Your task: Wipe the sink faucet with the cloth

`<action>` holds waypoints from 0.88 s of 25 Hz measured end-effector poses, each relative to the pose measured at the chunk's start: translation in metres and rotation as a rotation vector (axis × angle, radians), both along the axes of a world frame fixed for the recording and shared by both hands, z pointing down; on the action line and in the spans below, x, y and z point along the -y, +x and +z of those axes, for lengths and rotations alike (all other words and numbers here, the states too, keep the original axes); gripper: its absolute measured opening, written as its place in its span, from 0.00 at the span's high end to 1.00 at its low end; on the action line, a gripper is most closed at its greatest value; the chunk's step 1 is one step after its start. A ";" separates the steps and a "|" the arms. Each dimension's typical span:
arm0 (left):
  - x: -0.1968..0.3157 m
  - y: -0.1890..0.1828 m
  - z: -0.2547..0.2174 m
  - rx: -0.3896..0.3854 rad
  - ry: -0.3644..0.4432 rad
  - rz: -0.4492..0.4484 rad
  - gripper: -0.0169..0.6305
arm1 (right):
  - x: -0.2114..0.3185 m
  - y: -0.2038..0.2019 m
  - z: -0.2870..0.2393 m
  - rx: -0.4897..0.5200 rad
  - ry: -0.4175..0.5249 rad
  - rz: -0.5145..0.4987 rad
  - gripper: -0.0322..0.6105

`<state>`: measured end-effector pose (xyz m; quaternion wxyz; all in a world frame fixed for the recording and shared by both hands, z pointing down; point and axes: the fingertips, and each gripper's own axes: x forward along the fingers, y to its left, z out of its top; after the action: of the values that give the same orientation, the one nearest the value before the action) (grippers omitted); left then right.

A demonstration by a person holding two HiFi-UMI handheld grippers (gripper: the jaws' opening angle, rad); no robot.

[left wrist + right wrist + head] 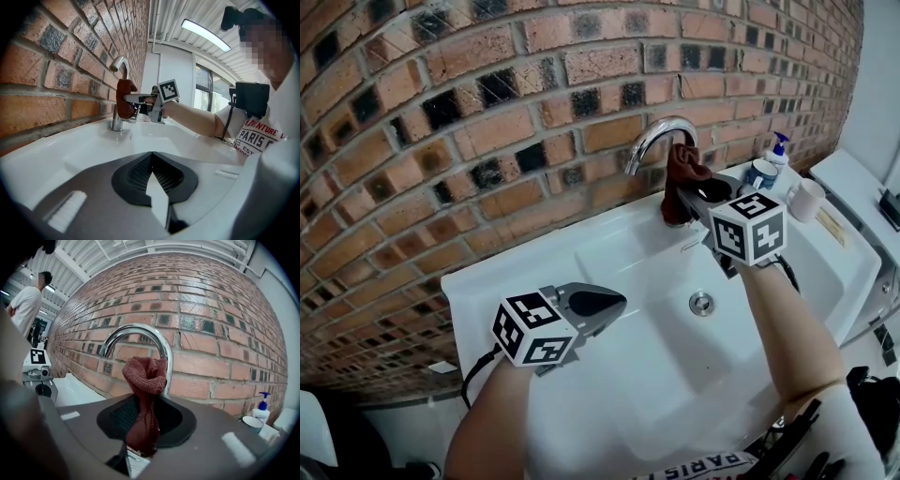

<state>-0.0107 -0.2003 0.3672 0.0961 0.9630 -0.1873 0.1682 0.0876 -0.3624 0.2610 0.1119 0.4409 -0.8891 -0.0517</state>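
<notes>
At the left, your left gripper (pixel 602 302) is over the front left part of the white sink (pixel 511 267). Its jaws are closed together at the tips with nothing between them, as the left gripper view (pixel 151 161) shows. It points toward the back right, where the faucet stands, and is well apart from it.

Behind the sink a red and dark brick wall (pixel 441 112) fills the top of the head view. In the basin, right of centre, is a round metal drain (pixel 701 303).

At the back edge of the sink, right of centre, the chrome faucet (pixel 661 131) rises and curves over to the left. A reddish-brown knitted cloth (pixel 682 169) is bunched against the faucet's upright neck, just under the curve. Your right gripper (pixel 686 195) holds this cloth with its jaws clamped on the middle of it. In the right gripper view the cloth (pixel 145 380) pokes up past the jaws and touches the neck of the faucet (pixel 140 329).

Further right, on the sink's back ledge, are a blue cup (pixel 759 173), a pump bottle with a blue top (pixel 778 148) and a white mug (pixel 806 199).
</notes>
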 end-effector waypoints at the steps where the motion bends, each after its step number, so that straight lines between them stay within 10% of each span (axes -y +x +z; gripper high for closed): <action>1: 0.000 0.000 0.000 0.000 -0.001 0.000 0.96 | 0.000 0.000 0.000 -0.001 -0.001 0.001 0.80; 22: -0.001 0.000 0.000 0.001 -0.003 0.001 0.96 | -0.021 -0.036 -0.053 0.043 0.086 -0.058 0.80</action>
<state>-0.0111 -0.1995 0.3669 0.0975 0.9629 -0.1868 0.1688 0.0513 -0.3409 0.2076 0.0722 0.4202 -0.9007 -0.0836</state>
